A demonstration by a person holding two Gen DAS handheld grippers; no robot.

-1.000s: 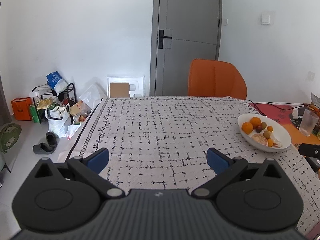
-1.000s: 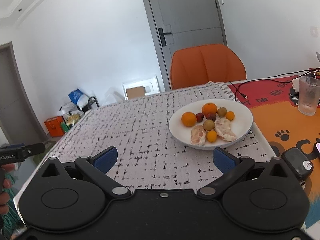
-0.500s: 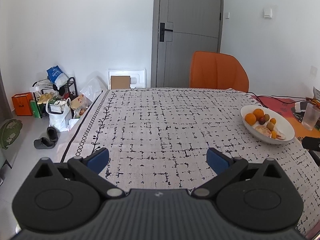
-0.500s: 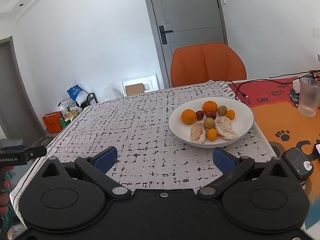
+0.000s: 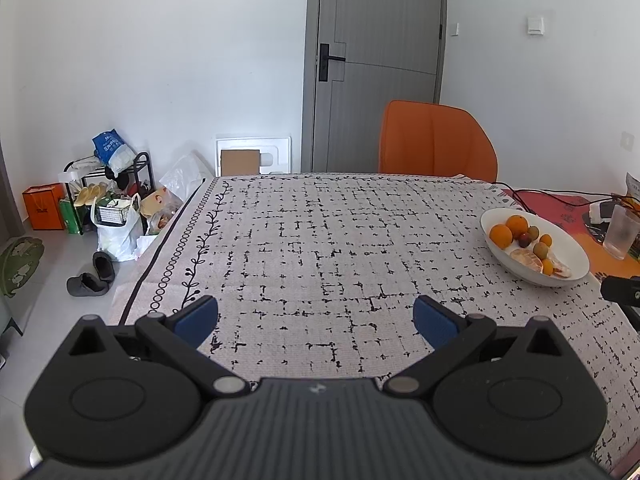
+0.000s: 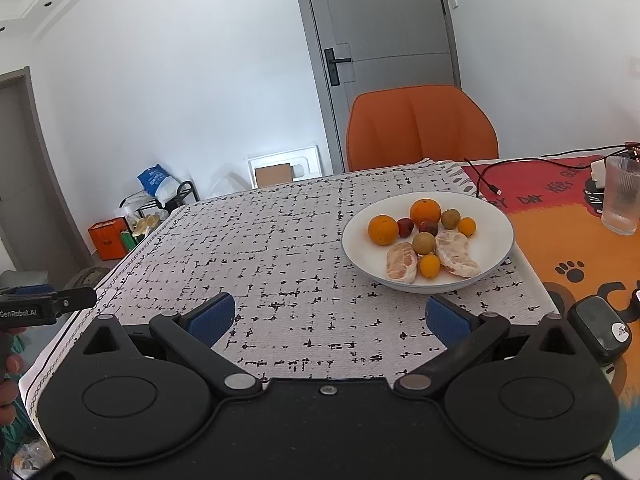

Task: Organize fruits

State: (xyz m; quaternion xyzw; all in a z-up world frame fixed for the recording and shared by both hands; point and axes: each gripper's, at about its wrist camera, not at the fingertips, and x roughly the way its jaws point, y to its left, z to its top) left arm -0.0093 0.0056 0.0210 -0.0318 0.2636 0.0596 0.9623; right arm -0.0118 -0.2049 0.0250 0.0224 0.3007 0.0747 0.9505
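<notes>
1. The right hand-held gripper (image 6: 328,316) hovers over the desk (image 6: 280,264), spread wide and holding nothing.
2. The left hand-held gripper (image 5: 316,320) is likewise spread and empty.
3. The fruits sit in a white bowl (image 6: 496,248) just ahead and slightly right of the right one, which is nearer; for the left, it lies far right.

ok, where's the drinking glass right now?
The glass stands on the orange mat at the right edge of the right wrist view, right of the fruit plate, apart from it.
</notes>
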